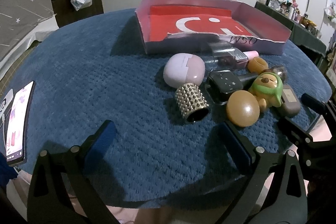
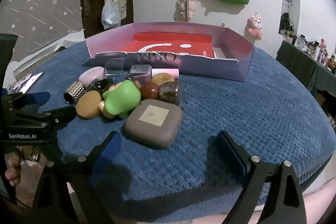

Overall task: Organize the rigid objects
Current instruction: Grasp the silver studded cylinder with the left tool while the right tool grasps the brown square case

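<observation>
A pile of small hard objects lies on the blue cloth in front of a lilac box (image 1: 210,48) with a red bottom. In it are a lilac oval case (image 1: 183,70), a studded metal cylinder (image 1: 192,102), a tan round lid (image 1: 242,108), a green-hooded bear toy (image 1: 266,85) and a grey-brown square case (image 2: 153,123). My left gripper (image 1: 166,129) stands open just short of the cylinder, with nothing between its fingers. My right gripper (image 2: 168,138) is open too; the near edge of the grey-brown case reaches between its fingertips, untouched by the pads.
A lit phone (image 1: 16,125) lies at the cloth's left edge. The blue cloth (image 2: 241,108) to the right of the pile is bare. The table's rounded front edge runs just below both grippers. A dark shelf with small items (image 2: 310,51) stands at the far right.
</observation>
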A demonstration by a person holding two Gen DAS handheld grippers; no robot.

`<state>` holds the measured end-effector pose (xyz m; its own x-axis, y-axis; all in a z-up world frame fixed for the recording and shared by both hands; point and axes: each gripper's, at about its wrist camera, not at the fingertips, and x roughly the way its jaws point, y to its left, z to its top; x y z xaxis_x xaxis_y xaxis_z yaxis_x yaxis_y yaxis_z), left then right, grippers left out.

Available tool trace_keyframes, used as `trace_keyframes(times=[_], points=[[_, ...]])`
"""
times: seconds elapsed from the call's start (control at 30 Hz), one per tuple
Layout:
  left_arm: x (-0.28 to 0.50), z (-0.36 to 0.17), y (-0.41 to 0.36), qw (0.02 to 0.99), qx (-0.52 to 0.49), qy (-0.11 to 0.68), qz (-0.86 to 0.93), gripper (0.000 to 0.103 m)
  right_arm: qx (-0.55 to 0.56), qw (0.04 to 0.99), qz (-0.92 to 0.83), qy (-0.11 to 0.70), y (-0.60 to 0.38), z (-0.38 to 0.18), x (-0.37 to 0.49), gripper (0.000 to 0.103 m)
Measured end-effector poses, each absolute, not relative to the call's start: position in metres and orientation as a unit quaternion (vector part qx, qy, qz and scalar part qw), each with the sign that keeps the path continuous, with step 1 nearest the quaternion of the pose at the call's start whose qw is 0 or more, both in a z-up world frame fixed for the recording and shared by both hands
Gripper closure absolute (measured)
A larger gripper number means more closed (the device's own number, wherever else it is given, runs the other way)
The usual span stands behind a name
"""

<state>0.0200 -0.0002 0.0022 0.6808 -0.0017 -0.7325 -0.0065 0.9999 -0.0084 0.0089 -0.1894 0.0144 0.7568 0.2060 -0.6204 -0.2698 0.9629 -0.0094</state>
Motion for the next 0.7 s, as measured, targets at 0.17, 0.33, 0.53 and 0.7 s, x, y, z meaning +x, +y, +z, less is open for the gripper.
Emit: trace_keyframes(times=[0.17,0.33,0.53,0.7], points=[[0.03,0.004,-0.002,0.917,-0.008,0.398,0.001,0.007,-0.047,0.937,0.128,0.323,-0.188,0.015,0.019,0.013],[0.038,0.004,-0.002,0.919,-0.012,0.395,0.001,0.021,-0.043,0.936,0.137,0.321,-0.186,0.016,0.027,0.018],[0.041,0.009,-0.003,0.919,-0.018,0.394,-0.008,0.06,-0.041,0.932,0.165,0.32,-0.183,0.018,0.027,0.038],[0.041,0.012,-0.002,0.918,-0.025,0.395,-0.019,0.076,-0.032,0.931,0.169,0.321,-0.182,0.019,0.025,0.042]])
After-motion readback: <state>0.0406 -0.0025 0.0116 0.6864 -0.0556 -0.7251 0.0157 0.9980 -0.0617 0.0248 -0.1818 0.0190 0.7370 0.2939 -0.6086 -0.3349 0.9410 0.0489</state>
